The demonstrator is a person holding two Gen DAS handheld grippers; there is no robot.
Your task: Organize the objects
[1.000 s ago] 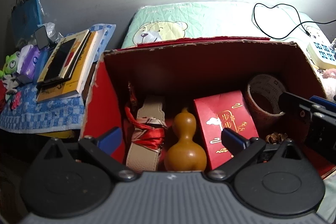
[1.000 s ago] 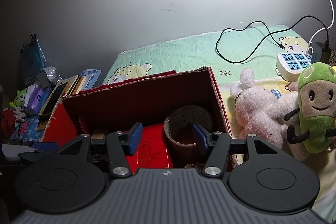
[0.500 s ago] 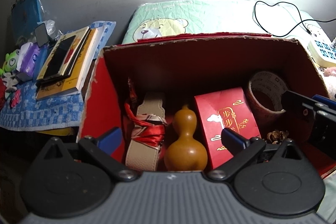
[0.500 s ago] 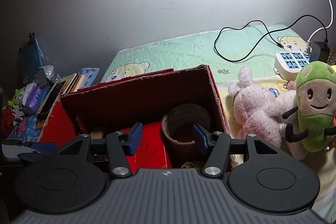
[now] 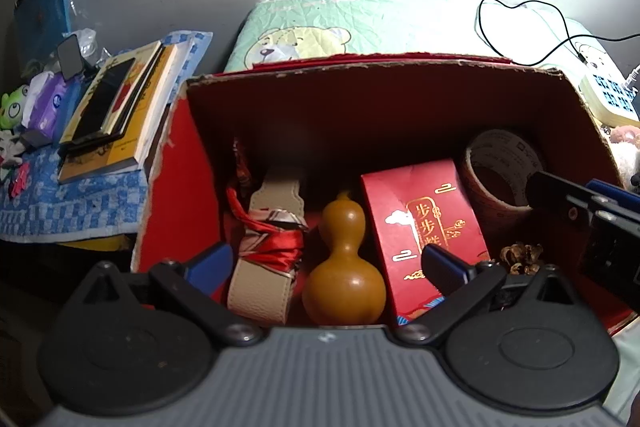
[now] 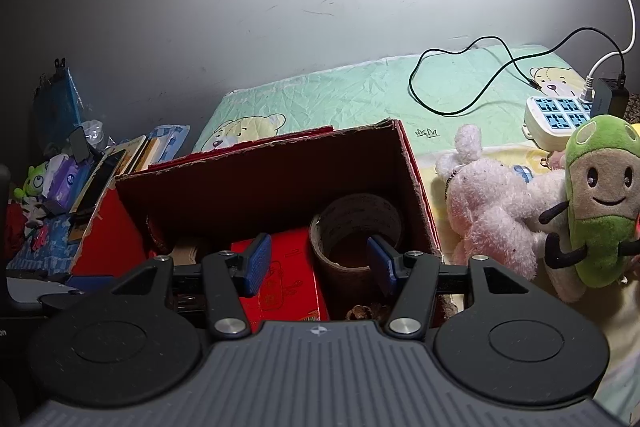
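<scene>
The left gripper [image 5: 326, 261] hangs wide open and empty over the near edge of the red cardboard box [image 5: 380, 75], a beige leather strap [image 5: 266, 247] wound with red ribbon just ahead on its left, the smooth, glossy gourd [image 5: 344, 267] upright between its fingers, neck pointing away. Right of that leans a red paper envelope [image 5: 424, 219]. The right gripper [image 6: 318, 259], half open and empty, is nearer the brown tape roll [image 6: 356, 231], whose hollow core faces it; I'd guess either is next.
</scene>
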